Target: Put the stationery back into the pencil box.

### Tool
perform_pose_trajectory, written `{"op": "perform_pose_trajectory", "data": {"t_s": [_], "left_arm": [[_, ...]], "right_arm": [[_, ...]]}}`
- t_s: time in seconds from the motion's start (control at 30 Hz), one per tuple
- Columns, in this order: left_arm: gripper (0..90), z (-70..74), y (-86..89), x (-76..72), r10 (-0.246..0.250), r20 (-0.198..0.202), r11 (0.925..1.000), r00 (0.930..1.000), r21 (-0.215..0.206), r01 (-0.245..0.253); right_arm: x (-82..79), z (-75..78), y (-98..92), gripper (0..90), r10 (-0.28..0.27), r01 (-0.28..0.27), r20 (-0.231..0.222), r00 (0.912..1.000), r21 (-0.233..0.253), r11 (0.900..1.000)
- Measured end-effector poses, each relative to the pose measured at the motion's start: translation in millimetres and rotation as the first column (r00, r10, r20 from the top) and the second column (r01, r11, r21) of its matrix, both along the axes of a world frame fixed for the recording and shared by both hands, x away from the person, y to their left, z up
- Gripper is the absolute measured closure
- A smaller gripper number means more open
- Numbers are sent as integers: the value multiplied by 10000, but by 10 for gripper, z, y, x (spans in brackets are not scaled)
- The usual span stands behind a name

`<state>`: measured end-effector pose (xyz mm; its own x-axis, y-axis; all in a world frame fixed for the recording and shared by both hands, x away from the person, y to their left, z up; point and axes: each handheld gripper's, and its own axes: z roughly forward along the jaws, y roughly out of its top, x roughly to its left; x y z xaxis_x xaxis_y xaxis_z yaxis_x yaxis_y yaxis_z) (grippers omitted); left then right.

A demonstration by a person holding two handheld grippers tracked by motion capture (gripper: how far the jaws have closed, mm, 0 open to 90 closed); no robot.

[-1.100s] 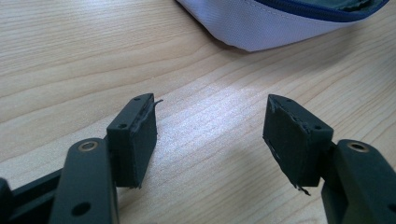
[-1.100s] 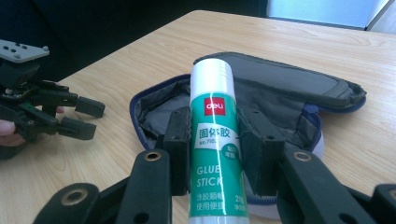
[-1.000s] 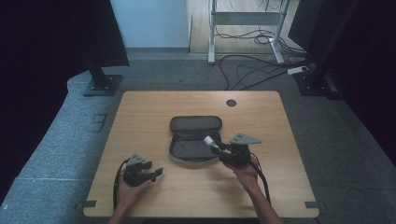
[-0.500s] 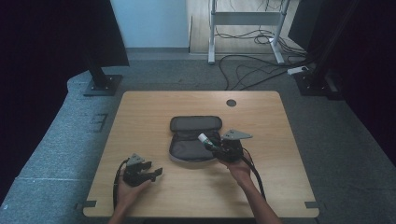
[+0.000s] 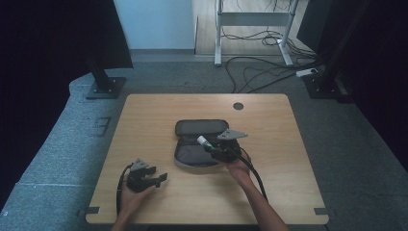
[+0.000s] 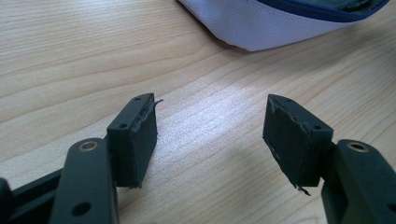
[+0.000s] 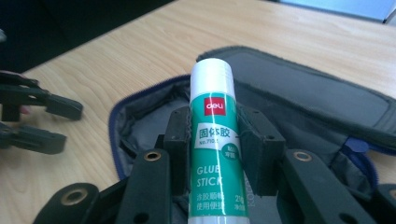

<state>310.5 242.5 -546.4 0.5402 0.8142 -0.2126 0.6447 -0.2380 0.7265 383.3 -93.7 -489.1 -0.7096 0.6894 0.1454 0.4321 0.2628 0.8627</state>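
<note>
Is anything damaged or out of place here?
Only wear: the left gripper has black rubber pads frayed and peeling at their edges. The open dark fabric pencil case and green-and-white glue stick look intact.

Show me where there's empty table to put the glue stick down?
Bare wood runs along the table's far edge behind the open pouch, and down its right side past the right tool holding the glue stick. The middle is crowded; the left tool sits front-left.
</note>
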Motion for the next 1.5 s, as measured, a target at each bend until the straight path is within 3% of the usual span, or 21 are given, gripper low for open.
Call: {"op": "perform_pose_trajectory", "data": {"t_s": [0.37, 0.7, 0.8, 0.9, 1.07, 1.37, 1.5], "left_arm": [[354, -2, 2, -1, -4, -3, 10000, 10000, -21, 4], [354, -3, 3, -2, -6, 1, 10000, 10000, -24, 6], [354, -3, 3, -2, -9, -2, 10000, 10000, -18, 9], [354, -3, 4, -2, -11, -4, 10000, 10000, -27, 11], [354, -3, 6, -3, -14, -6, 10000, 10000, -31, 14], [354, -3, 4, -2, 16, -5, 10000, 10000, -34, -16], [354, -3, 1, -2, 38, -4, 10000, 10000, -24, -38]], "right_arm": [[143, -276, 157, 653, -112, 71, -403, 9991, -1011, 9949], [168, -365, 203, 644, -142, 55, -488, 9987, -1729, 9849], [166, -365, 192, 633, -189, 100, -511, 9985, -1698, 9854], [157, -334, 167, 559, -338, 276, -409, 9986, -1446, 9891], [89, -244, 75, 517, -500, 477, -228, 9985, -933, 9945], [-243, -113, -288, 472, -623, 623, 73, 9980, -12, 9981], [-420, -108, -485, 459, -749, 746, 220, 9969, 129, 9971]]}}
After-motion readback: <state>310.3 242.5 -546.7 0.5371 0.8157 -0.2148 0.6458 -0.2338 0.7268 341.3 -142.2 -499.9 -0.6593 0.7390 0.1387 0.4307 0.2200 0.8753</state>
